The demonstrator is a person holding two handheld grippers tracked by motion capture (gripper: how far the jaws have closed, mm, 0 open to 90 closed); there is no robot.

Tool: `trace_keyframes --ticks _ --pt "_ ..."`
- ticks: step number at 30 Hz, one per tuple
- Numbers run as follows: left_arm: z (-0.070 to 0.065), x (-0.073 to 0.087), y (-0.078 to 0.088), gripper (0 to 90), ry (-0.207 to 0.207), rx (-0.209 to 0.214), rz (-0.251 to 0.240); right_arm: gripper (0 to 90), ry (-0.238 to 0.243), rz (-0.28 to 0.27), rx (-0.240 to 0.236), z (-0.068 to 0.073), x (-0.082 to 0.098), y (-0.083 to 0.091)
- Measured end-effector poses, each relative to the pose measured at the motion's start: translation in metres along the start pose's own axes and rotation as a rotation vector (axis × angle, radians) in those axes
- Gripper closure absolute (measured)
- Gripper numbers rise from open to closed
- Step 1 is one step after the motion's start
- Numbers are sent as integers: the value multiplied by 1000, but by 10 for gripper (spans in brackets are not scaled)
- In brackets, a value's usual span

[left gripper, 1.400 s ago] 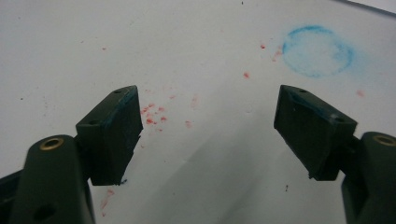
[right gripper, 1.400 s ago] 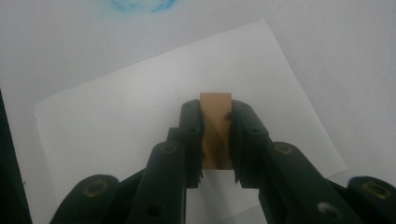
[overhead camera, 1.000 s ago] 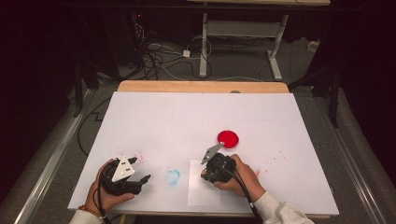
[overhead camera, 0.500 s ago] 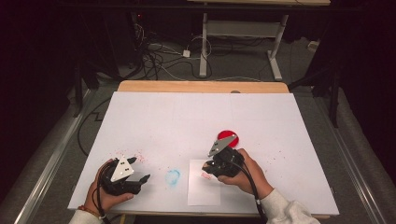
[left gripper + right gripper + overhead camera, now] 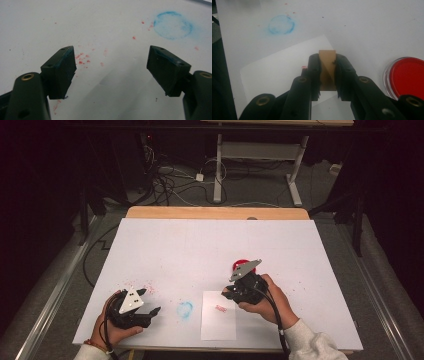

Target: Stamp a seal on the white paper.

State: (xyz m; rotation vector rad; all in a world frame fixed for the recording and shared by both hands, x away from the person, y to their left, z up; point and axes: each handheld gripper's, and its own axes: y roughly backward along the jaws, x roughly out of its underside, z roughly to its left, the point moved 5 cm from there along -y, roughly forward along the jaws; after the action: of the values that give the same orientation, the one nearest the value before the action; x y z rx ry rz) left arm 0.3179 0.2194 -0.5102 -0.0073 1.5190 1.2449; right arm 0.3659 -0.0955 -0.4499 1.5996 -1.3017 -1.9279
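One red mark printed on paper sheet [image 5: 218, 320]; right gripper [image 5: 327, 71] clamping wooden stamp [image 5: 327, 67] above it, re-inking at red ink pad [image 5: 408, 76] probably next; left gripper [image 5: 111, 67] gaping wide, idle.

On the white tabletop [image 5: 200, 245] a white rectangular paper sheet [image 5: 218, 320] lies near the front edge, a little right of the middle. A small red stamp mark [image 5: 220, 308] is on this sheet. Left of the sheet, just beside it, is a blue ring-shaped ink mark [image 5: 185, 309]. A round red ink pad in a clear case [image 5: 242, 264] lies behind the sheet, to its right. The left gripper [image 5: 150, 312] is at the front left corner, left of the blue ring. The right gripper [image 5: 229, 292] is between the sheet and the ink pad, above the sheet, and a small brown wooden stamp block [image 5: 327, 67] sits between its jaws.
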Motion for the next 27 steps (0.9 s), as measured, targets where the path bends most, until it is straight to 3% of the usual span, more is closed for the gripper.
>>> trace_keyframes --ticks 27 --pt "-1 2 2 226 -3 -1 3 763 3 -54 38 -8 -6 21"
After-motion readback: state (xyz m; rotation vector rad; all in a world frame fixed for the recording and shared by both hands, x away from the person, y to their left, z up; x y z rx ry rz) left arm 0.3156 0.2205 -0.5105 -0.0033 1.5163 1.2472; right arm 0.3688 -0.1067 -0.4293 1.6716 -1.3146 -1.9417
